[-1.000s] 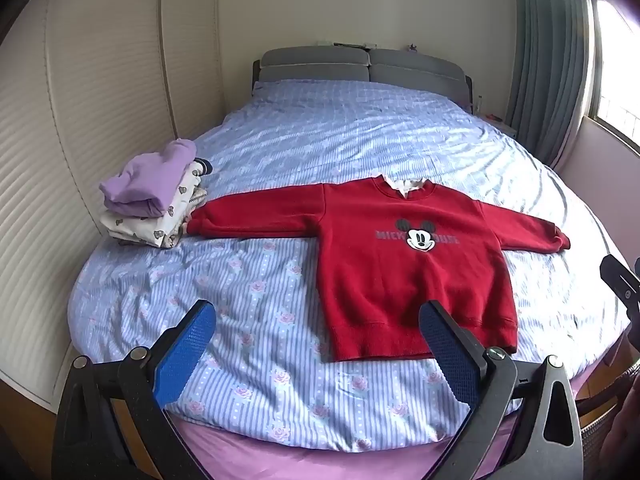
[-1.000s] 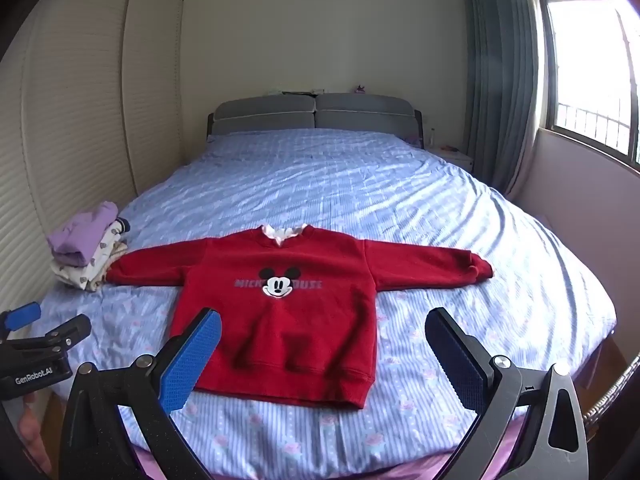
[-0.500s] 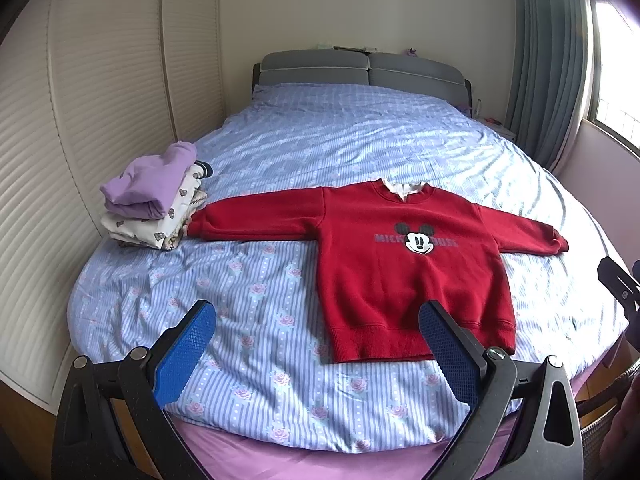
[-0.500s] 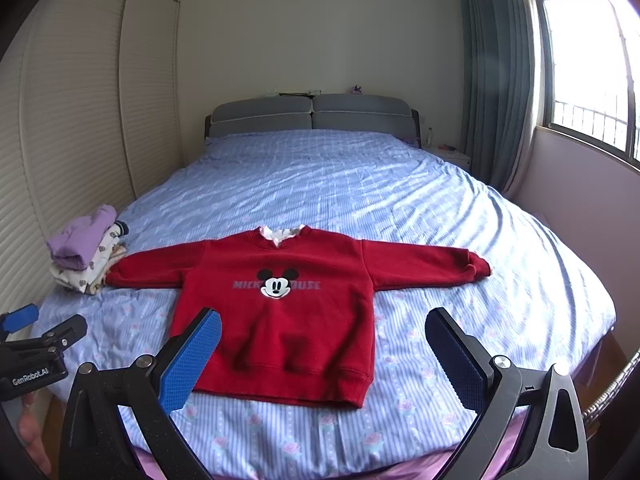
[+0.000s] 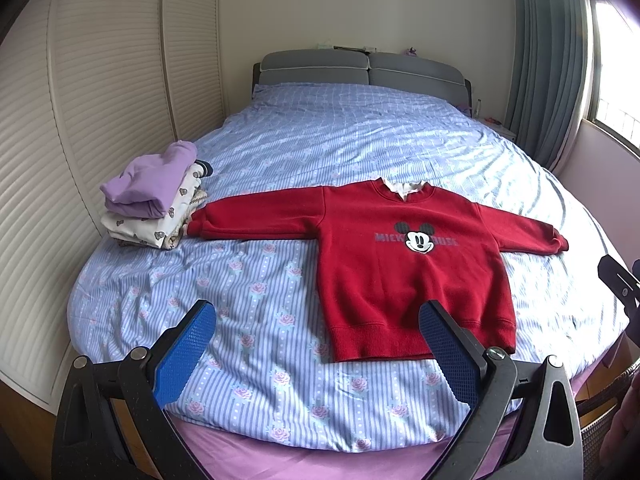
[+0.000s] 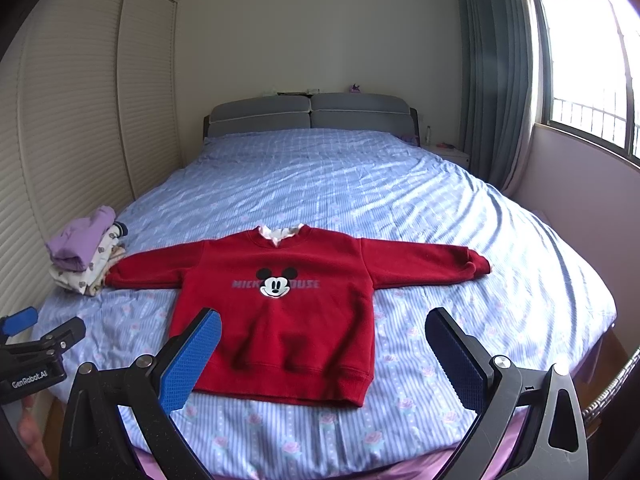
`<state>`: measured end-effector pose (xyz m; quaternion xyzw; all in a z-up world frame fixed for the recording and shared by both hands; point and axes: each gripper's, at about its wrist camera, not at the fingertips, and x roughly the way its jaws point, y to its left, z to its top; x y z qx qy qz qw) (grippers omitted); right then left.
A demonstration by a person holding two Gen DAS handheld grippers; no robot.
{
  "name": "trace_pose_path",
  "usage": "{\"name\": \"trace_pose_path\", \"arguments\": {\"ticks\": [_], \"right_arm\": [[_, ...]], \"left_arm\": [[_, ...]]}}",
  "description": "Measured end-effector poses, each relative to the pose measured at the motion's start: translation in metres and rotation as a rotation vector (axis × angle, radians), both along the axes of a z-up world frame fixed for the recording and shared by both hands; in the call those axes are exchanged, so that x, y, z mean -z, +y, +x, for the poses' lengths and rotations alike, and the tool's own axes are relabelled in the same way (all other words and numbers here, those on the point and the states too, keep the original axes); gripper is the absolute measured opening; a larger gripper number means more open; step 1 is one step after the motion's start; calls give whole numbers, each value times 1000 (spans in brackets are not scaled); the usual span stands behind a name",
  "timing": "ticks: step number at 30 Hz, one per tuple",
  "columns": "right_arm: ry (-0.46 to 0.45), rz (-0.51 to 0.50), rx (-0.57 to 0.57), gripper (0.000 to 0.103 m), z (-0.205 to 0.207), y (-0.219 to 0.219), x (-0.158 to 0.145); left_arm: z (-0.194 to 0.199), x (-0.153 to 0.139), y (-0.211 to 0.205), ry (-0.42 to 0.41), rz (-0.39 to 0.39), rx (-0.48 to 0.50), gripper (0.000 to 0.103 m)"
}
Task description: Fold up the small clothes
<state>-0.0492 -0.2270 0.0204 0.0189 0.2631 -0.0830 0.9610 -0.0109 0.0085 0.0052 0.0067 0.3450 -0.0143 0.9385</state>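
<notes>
Red long-sleeved Mickey Mouse sweatshirt point(image 5: 404, 264) lay flat on blue striped floral bed point(image 5: 280, 300), sleeves spread, left gripper point(image 5: 316, 340) and right gripper point(image 6: 322, 340) jaws wide, empty.

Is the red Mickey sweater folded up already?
No, the red sweater lies flat and face up on the bed with both sleeves spread out to the sides.

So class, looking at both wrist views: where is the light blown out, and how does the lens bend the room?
Right wrist view: the window is washed white with glare. Left wrist view: the wardrobe doors bow outward, the bed looks rounded, and the corners go dark. The red sweater stays sharp in both views.
</notes>
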Motion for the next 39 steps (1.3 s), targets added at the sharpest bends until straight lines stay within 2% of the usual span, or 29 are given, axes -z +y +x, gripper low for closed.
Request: {"name": "trace_pose_path", "arguments": {"ticks": [39], "right_arm": [[-6, 10, 8, 103, 0, -3, 1]], "left_arm": [[0, 0, 0, -1, 0, 0, 103]]}}
